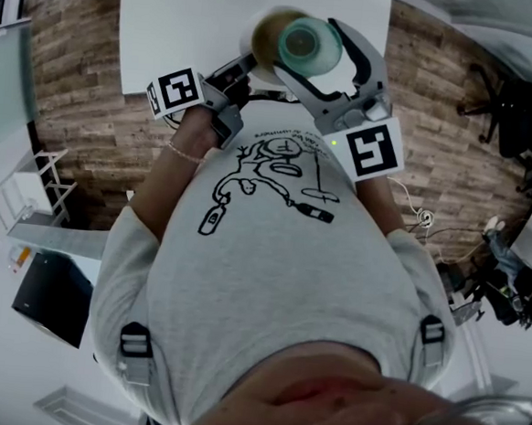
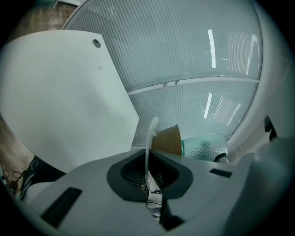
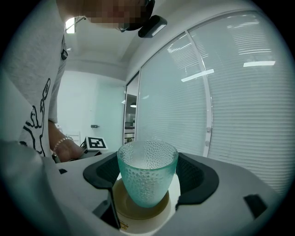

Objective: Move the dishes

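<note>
White table (image 1: 171, 25) on wood-plank floor (image 1: 73, 100); blinded glass wall (image 3: 230, 115) beyond. Left gripper (image 2: 148, 177) jaws pinched on rim of white plate (image 2: 151, 133). Right gripper (image 3: 148, 179) jaws clamped on teal glass (image 3: 147, 161), upright in brown bowl (image 3: 138, 207) on plate. Stack over table near its near edge; open tabletop left and beyond.

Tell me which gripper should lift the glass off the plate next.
Right, probably. The right gripper clasps the green glass; the left gripper is shut on the white plate rim, steadying it.
</note>
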### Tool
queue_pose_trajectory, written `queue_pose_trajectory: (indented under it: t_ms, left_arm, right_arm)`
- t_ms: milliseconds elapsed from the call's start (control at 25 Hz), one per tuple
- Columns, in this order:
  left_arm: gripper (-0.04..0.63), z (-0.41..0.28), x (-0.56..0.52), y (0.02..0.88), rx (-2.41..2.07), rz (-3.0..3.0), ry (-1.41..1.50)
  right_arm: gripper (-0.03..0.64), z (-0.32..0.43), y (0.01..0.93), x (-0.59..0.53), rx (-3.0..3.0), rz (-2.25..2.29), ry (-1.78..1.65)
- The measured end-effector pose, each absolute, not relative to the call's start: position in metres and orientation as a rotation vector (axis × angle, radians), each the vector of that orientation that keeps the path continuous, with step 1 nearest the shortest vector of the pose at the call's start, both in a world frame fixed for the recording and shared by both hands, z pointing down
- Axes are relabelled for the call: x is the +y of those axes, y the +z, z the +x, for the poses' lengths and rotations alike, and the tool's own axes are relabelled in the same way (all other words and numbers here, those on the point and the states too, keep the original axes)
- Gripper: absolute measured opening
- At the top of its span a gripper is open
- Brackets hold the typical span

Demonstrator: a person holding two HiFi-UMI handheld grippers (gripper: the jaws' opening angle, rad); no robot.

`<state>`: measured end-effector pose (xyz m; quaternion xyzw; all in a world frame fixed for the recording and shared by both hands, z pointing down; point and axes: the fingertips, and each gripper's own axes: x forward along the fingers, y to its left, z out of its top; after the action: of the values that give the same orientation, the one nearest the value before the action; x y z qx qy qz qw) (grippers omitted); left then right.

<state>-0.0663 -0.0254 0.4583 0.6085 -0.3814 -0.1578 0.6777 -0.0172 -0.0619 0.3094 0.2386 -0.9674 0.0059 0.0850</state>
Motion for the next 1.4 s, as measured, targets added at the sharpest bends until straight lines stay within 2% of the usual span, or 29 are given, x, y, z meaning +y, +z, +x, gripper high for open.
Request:
queue_pose_trajectory:
  t_ms: [1400]
  left_arm:
    - [0.011,-0.084,-0.024,0.469,-0.885,1.339,-0.366]
  right_arm:
    - [0.382,0.044,0.335,-0.088,-2.731,0.925,0.012]
